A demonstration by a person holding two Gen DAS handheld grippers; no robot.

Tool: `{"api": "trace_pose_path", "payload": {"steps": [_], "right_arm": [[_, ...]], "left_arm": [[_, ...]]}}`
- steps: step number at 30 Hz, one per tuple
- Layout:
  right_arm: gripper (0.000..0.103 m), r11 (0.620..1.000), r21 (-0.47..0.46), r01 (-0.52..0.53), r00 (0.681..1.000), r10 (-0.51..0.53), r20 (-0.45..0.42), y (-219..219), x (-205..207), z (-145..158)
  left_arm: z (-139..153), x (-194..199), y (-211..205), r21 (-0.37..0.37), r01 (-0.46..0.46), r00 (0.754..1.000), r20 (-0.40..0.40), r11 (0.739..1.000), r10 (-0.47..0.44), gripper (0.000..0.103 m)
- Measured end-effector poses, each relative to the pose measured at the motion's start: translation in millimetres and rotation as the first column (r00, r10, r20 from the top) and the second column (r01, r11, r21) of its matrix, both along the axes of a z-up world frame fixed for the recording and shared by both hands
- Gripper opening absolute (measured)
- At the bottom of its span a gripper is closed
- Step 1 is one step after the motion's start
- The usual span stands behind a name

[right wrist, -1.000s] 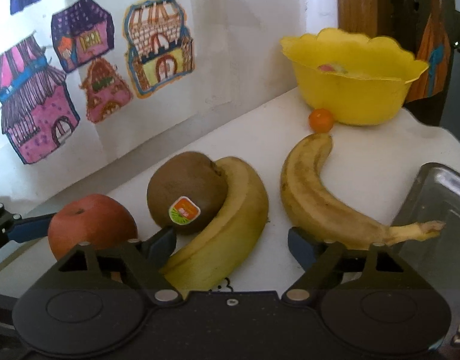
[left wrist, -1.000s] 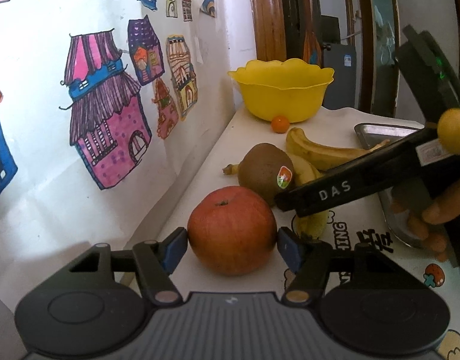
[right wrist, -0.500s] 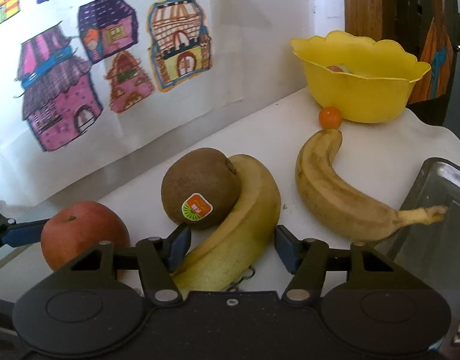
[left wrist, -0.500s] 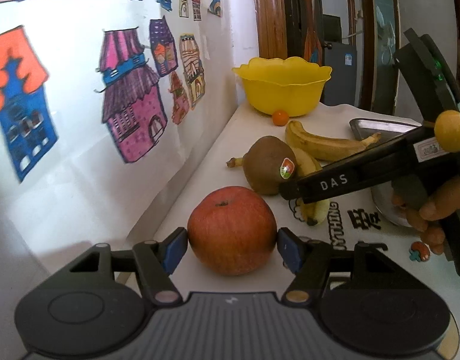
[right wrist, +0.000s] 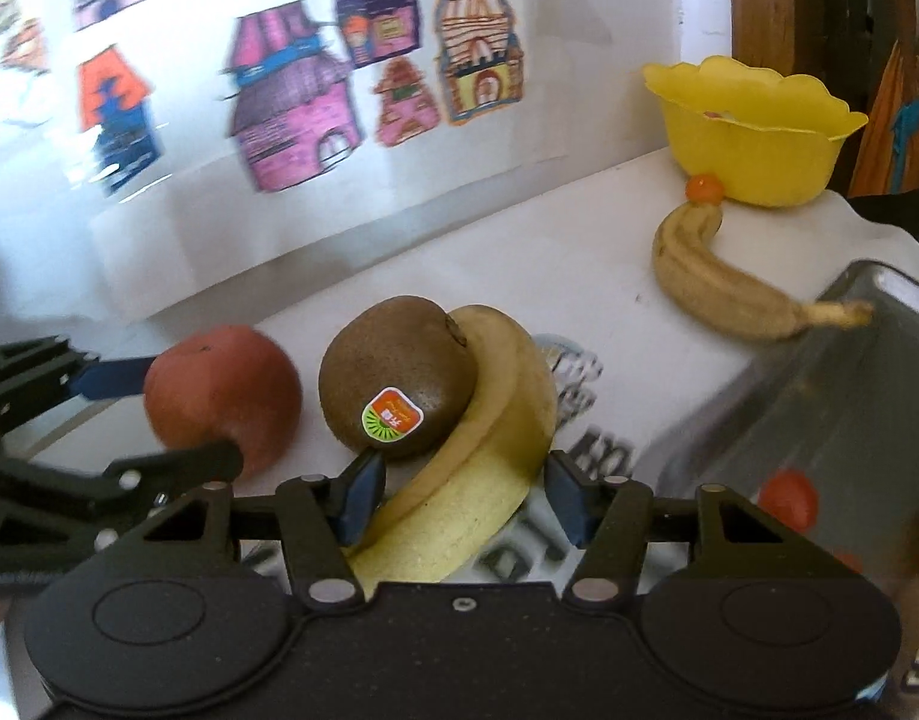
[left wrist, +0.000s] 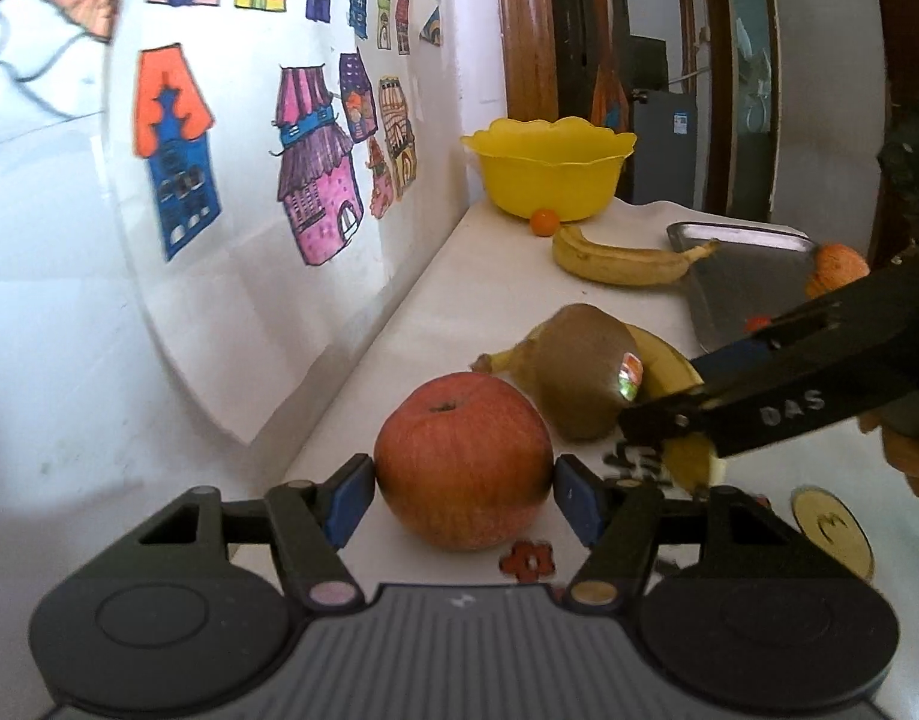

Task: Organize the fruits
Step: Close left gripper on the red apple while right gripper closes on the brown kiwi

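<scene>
Nearest the left camera, the left tongs (left wrist: 464, 483) bracket the apple (left wrist: 463, 461), both blue pads pressed to its flanks, so they look closed on it; the apple sits low at the near end of the surface (left wrist: 477, 276), and whether it rests there or has just cleared it I cannot tell. On the other side, the right tongs (right wrist: 459, 495) straddle the near banana (right wrist: 489, 420) at its blunt end, jaws narrow, the left pad against the peel and the right pad just beside it, so a firm grip is not confirmed. The kiwi (right wrist: 399, 378) leans into that banana's curve, sticker forward.

My read: this is the pick-up step, both hands taking fruit at once. The next move calls for a clean lift of the apple, and a squeeze and careful pull on the banana so the touching kiwi does not roll away.

Farther out, the second banana (right wrist: 723, 288) lies with its stem touching the rim of the metal tray (right wrist: 819, 396), then a small orange fruit (right wrist: 704, 187) just in front of the yellow bowl (right wrist: 753, 138) at the far end.

The right view alone looks into the bowl, where something pale and pink lies, and into the tray, where a red fruit (right wrist: 786, 504) sits. The left view alone shows both pads on the apple, the person's hand (left wrist: 912, 450) behind the right tongs, and an orange lumpy fruit (left wrist: 840, 264) at the tray's far side
</scene>
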State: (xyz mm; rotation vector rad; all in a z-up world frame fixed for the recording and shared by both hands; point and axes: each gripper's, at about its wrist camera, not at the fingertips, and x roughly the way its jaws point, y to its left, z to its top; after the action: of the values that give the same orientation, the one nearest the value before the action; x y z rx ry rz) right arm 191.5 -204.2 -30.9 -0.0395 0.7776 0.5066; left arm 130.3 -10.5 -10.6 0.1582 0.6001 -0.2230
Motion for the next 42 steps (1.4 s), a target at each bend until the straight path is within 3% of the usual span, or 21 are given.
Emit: {"api": "trace_pose_path", "payload": {"steps": [9, 13, 21, 27, 31, 42], "right_arm": [[0.061, 1.000, -0.012, -0.016, 0.998, 0.017, 0.056, 1.7, -45.1, 3.7], [0.073, 0.998, -0.048, -0.027, 0.992, 0.033, 0.119, 8.1, -46.6, 2.9], [0.086, 0.984, -0.155, -0.087, 0.967, 0.121, 0.224, 23.0, -48.4, 3.8], [0.086, 0.964, -0.231, -0.129, 0.941, 0.193, 0.279, 34.5, -47.7, 3.8], [0.086, 0.943, -0.292, -0.162, 0.913, 0.256, 0.318, 41.4, -52.2, 2.2], [0.078, 0.904, -0.364, -0.225, 0.882, 0.348, 0.318, 58.4, -47.1, -7.6]], "left_arm": [[0.4, -29.4, 1.7, 0.003, 0.006, 1.000, 0.015, 1.000, -0.006, 0.070], [-0.4, -29.4, 1.4, -0.004, 0.003, 1.000, 0.017, 1.000, -0.003, 0.071], [-2.4, -23.7, 2.8, -0.019, 0.006, 1.000, 0.016, 1.000, -0.006, 0.074], [-2.9, -21.1, 7.5, -0.045, 0.004, 1.000, 0.005, 0.999, -0.003, 0.076], [-2.1, -23.6, 7.7, -0.044, 0.010, 1.000, 0.005, 0.999, -0.010, 0.072], [-4.0, -16.5, 12.7, -0.048, 0.003, 1.000, -0.030, 0.999, -0.004, 0.074]]}}
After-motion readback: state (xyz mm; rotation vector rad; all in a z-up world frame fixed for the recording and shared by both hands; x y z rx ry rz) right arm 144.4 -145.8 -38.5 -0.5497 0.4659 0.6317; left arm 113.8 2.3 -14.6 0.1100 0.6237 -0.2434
